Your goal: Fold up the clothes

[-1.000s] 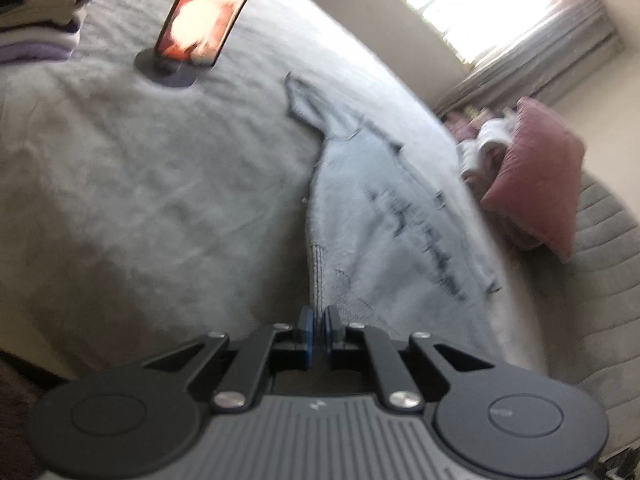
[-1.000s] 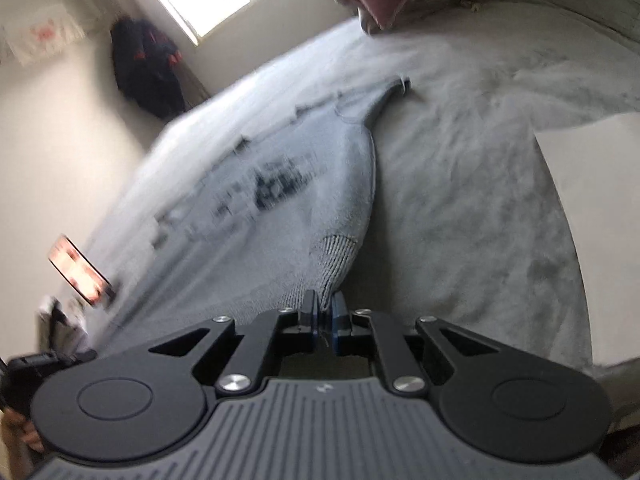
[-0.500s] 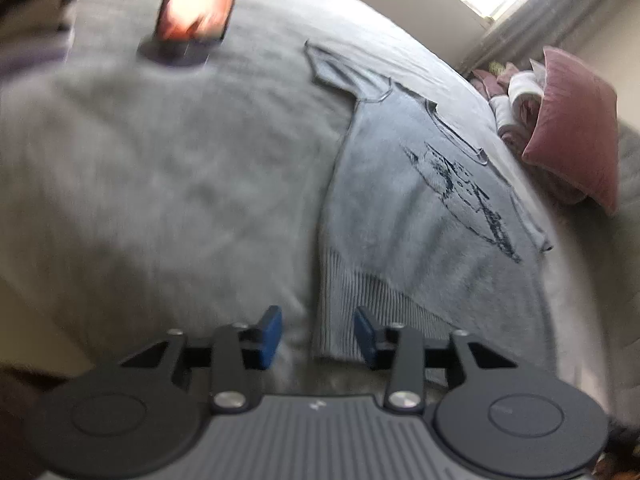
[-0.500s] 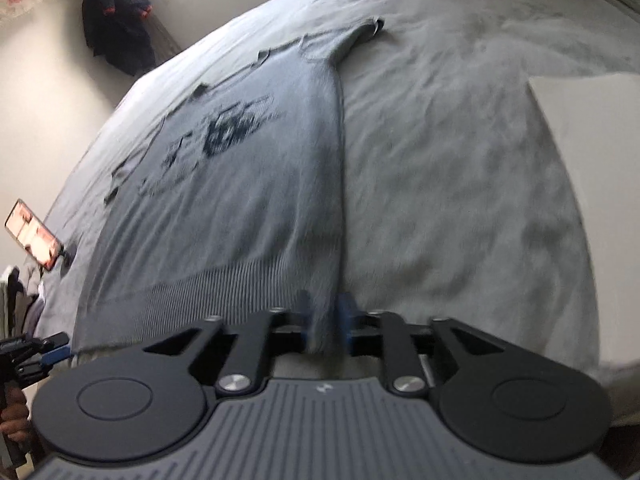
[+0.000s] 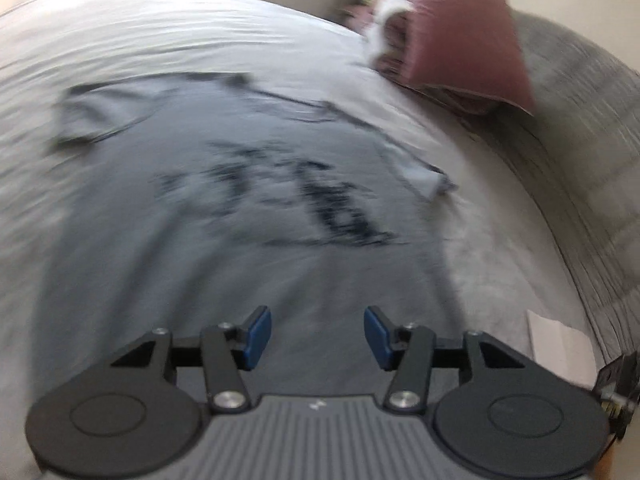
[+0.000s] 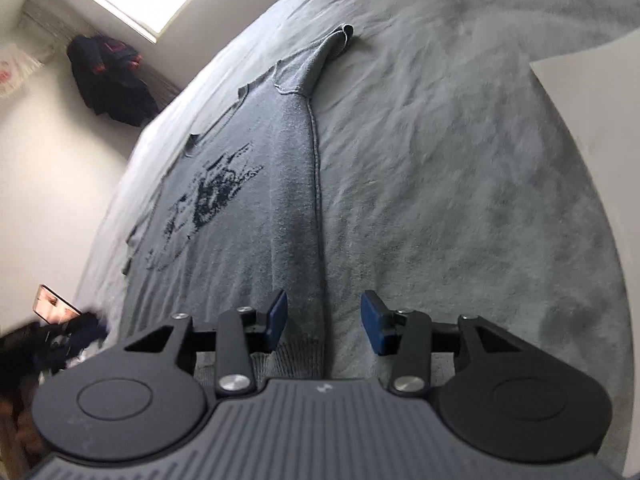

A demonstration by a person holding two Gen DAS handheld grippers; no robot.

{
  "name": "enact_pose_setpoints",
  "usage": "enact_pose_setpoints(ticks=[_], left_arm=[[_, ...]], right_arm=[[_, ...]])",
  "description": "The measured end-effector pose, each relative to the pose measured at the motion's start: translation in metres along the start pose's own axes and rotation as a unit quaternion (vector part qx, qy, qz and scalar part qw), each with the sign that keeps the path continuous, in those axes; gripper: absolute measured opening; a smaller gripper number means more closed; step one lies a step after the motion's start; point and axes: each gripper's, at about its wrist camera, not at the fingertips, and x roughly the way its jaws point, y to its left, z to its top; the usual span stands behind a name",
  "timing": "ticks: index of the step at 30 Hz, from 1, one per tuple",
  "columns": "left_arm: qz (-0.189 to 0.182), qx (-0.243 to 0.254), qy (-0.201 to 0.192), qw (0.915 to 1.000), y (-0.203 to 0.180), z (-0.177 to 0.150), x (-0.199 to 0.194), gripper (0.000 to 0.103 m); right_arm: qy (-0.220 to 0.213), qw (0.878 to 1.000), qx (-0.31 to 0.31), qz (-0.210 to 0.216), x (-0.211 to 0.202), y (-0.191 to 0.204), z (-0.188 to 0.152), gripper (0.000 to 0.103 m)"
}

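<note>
A grey bed (image 6: 460, 152) carries a grey printed T-shirt (image 6: 256, 208) spread flat, front up. A pink pillow (image 5: 460, 28) lies beyond it. Left claw (image 5: 317, 338) and right claw (image 6: 323, 324) hover wide open, gripping nothing, above the shirt's hem.

1. The t-shirt (image 6: 256, 216) lies spread flat on the bed (image 6: 460, 184).
2. A pillow (image 5: 460, 28) sits beyond the shirt's collar end.
3. A phone (image 6: 54, 306) stands left of the shirt.
4. The right gripper (image 6: 322, 322) straddles the shirt's right edge at the hem.
</note>
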Motion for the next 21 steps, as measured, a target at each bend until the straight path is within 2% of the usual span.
enact_pose_setpoints(ticks=[4, 11, 16, 21], left_arm=[[-0.021, 0.04, 0.014, 0.9989, -0.051, 0.025, 0.049, 0.052], [-0.012, 0.103, 0.036, 0.994, -0.128, 0.052, 0.131, 0.051], [0.037, 0.157, 0.016, 0.9868, -0.169, 0.067, 0.174, 0.051], [0.104, 0.203, -0.002, 0.9735, -0.195, 0.075, 0.214, 0.051]], right_arm=[[-0.003, 0.999, 0.016, 0.033, 0.002, -0.012, 0.001, 0.046], [0.005, 0.997, 0.023, 0.072, 0.009, -0.02, 0.006, 0.04], [0.016, 0.996, 0.021, 0.088, 0.015, -0.021, 0.01, 0.035], [0.021, 0.995, 0.02, 0.1, 0.019, -0.021, 0.011, 0.034]])
